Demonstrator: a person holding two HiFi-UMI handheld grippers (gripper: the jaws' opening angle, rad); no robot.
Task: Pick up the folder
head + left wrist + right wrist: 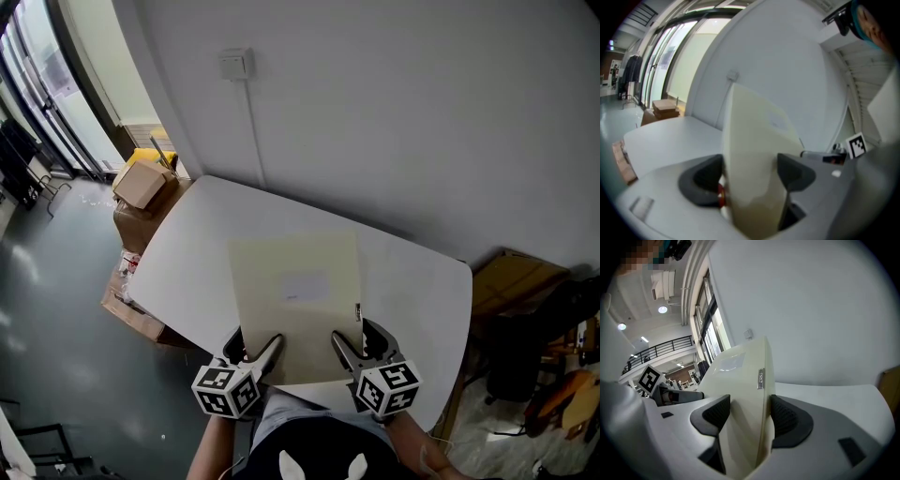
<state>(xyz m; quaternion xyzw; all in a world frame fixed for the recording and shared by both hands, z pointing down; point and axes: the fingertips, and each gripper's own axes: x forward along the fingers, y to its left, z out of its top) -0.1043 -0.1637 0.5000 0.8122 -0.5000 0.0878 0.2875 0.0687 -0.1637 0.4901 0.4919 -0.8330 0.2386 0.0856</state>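
A cream folder (298,300) with a pale label is held above the white table (187,262), its near edge toward me. My left gripper (255,356) is shut on the folder's near left corner, and my right gripper (349,352) is shut on its near right corner. In the left gripper view the folder (754,159) stands edge-on between the dark pads (707,177). In the right gripper view the folder (743,394) fills the gap between both pads (787,418), with a small clip mark on its spine.
A white wall (394,122) with a switch plate (236,64) rises behind the table. Cardboard boxes (141,187) are stacked at the table's left end. Another brown box (511,281) and dark clutter stand at the right. Glass doors (37,103) are at far left.
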